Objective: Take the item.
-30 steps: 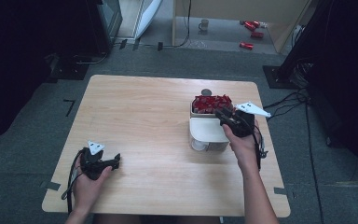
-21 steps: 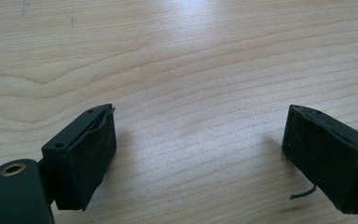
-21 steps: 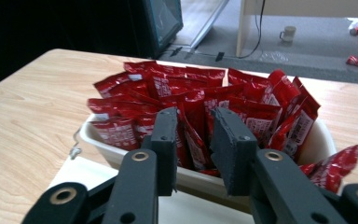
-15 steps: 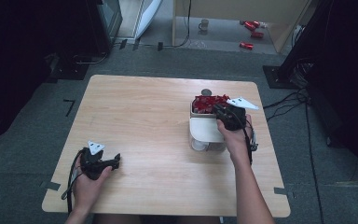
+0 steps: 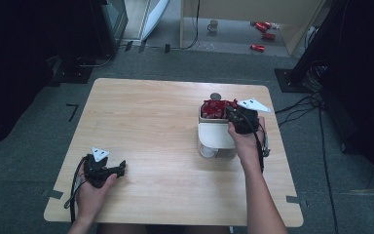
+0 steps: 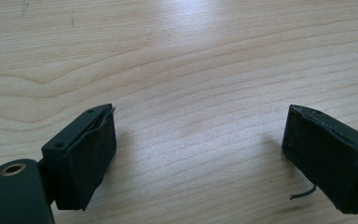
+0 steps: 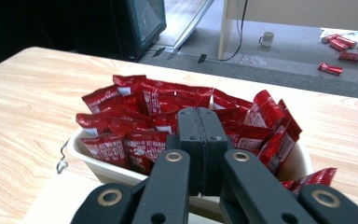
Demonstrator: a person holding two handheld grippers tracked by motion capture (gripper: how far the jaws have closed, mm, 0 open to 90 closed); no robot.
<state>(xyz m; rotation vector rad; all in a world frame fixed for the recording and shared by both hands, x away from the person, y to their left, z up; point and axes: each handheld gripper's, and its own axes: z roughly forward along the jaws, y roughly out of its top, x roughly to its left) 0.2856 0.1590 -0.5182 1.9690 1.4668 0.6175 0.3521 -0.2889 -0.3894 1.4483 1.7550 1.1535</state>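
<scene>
Wooden table (image 5: 151,126): cream tub (image 7: 98,170) of red sachets (image 7: 168,114) at its right side. Right gripper (image 7: 203,140): jaws pressed together, empty, poised just over the sachets. Left gripper (image 6: 198,154): jaws spread wide, resting on bare wood near the front-left corner.

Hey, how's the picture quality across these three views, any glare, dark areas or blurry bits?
High view: table evenly lit, surroundings fall into deep shadow, slightly soft. Left gripper view: pale glare on the wood near the top, open left tongs a bit blurred. Right gripper view: red packets sharp, shut right tongs close and softer, floor behind bright.
</scene>
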